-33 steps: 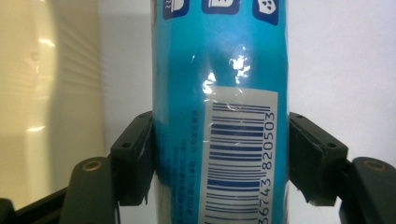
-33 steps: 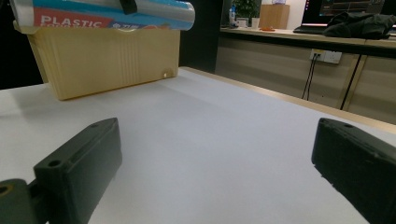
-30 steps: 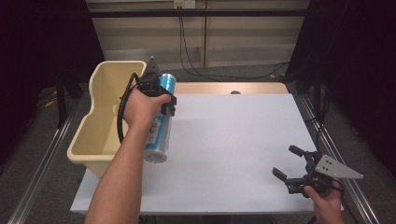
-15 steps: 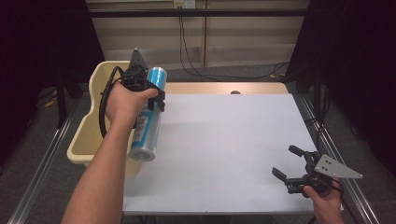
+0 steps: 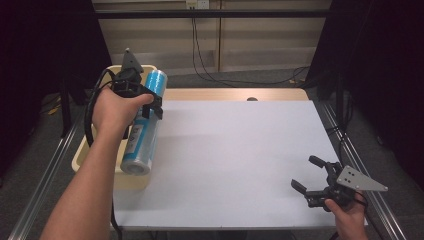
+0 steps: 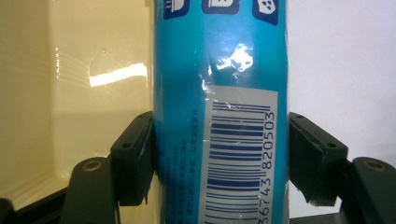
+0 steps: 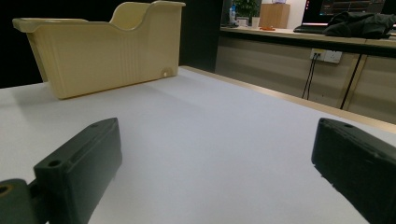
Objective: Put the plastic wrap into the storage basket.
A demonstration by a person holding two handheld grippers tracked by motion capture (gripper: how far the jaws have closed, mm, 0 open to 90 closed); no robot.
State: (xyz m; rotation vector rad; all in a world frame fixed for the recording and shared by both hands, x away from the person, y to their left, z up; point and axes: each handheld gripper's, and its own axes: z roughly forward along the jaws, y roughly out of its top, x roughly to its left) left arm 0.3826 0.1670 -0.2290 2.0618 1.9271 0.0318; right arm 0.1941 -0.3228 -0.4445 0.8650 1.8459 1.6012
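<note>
1. White bench (image 5: 235,160) with a wooden far edge, dark curtains either side, cables hanging down the back wall. Pretty bare setup.
2. Cream plastic bin (image 5: 90,165) parked at the left edge of the bench, open on top, glossy inside going by the left gripper view.
3. Blue roll (image 5: 144,125) wrapped in shiny film, pinched about mid-length by the left hand-held gripper (image 5: 145,102), up off the bench and hanging over the bin's right rim, partly over the bin. Near end tilted down toward the person.
4. Close up: both pads pressed flat against opposite sides of the blue roll (image 6: 219,112), barcode label facing the camera.
5. Handling guess: probably light, fairly firm as a cylinder, but that film looks slick and crinkly, so likely to slide or twist if squeezed lazily. Mid-body across the round section looks like the right spot; grabbing near an end would probably let it swing.
6. Right hand-held gripper (image 5: 316,175) low at the near right corner, spread wide, holding nothing. Well apart from the roll.
</note>
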